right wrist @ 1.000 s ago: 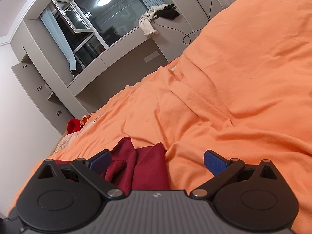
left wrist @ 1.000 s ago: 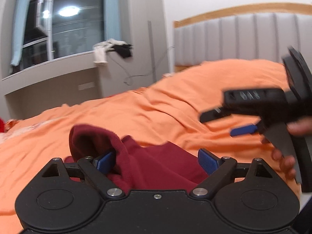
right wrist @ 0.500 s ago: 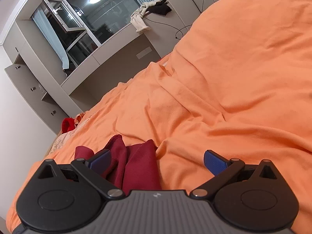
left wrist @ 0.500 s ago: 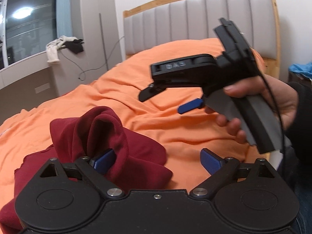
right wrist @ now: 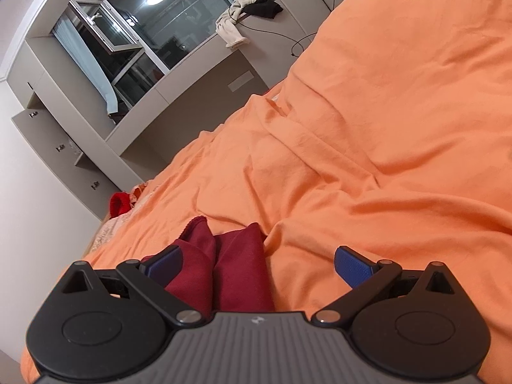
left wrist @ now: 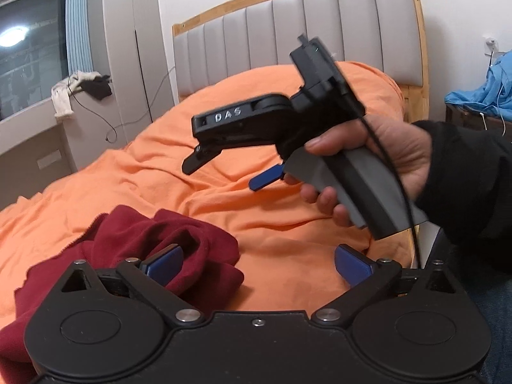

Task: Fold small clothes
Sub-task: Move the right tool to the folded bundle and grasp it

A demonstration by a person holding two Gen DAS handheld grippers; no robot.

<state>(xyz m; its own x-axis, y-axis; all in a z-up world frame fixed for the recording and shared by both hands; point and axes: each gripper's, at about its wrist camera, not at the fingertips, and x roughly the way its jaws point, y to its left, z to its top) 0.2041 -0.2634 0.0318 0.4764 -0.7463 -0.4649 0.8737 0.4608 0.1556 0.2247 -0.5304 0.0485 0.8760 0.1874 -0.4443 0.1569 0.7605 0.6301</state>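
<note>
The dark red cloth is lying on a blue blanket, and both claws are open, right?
Not quite: the blanket is orange, not blue, as the right wrist view shows. The rest holds: the dark red cloth lies on it, and the left claw and the right claw are both open.

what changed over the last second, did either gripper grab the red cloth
No grab. The left gripper swung toward the headboard, bringing the right gripper and the hand holding it fully into its view, raised above the orange duvet. The dark red garment slid lower and left in that view. Unchanged: both grippers open, garment crumpled and unfolded.
</note>
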